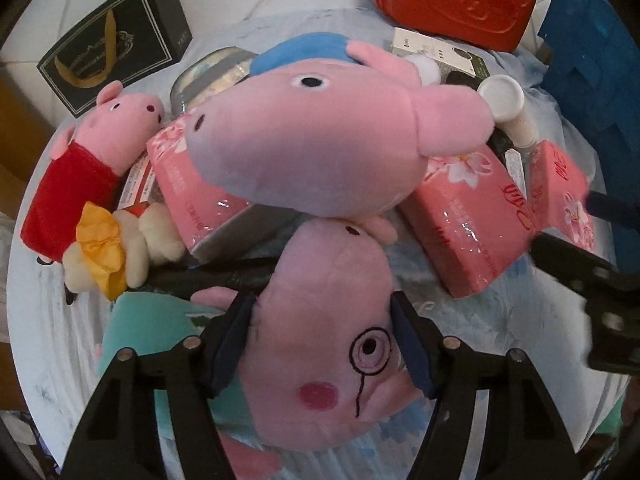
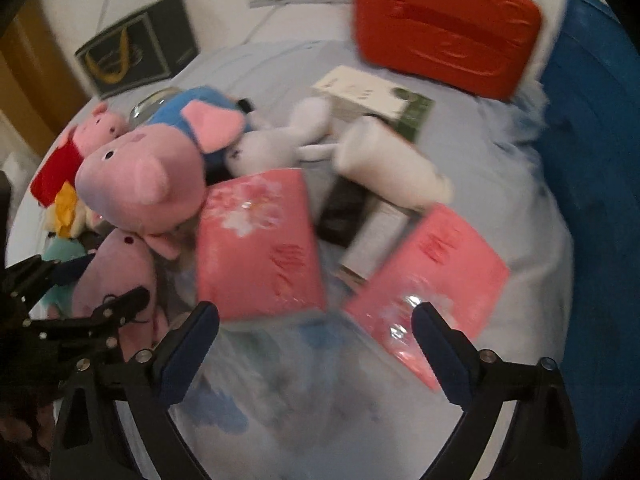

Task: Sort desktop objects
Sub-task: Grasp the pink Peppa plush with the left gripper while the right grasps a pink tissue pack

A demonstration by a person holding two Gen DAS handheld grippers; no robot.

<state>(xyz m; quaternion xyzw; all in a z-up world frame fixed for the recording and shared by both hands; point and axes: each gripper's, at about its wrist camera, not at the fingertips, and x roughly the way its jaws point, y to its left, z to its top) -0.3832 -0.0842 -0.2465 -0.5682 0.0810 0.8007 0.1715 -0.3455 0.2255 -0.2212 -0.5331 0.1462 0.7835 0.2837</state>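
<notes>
A pink pig plush with a drawn eyeglass (image 1: 328, 320) lies on the pale blue cloth, its teal body to the left. My left gripper (image 1: 320, 344) is shut on its head, with a pad pressed against each side. The right wrist view shows that same gripper (image 2: 94, 282) at the far left, around the pig's head (image 2: 116, 272). A bigger pig plush in blue (image 1: 320, 140) rests just beyond it. My right gripper (image 2: 316, 344) hangs open over bare cloth, between two pink tissue packs (image 2: 260, 240) (image 2: 432, 276), holding nothing.
A small pig in a red dress (image 1: 80, 168) and a cream and yellow toy (image 1: 120, 248) lie at the left. A white bottle (image 2: 392, 160), a white plush (image 2: 288, 136) and small boxes sit behind the tissue packs. An orange-red case (image 2: 448, 28), a blue container (image 2: 592, 160) and a black gift bag (image 1: 116, 36) line the back.
</notes>
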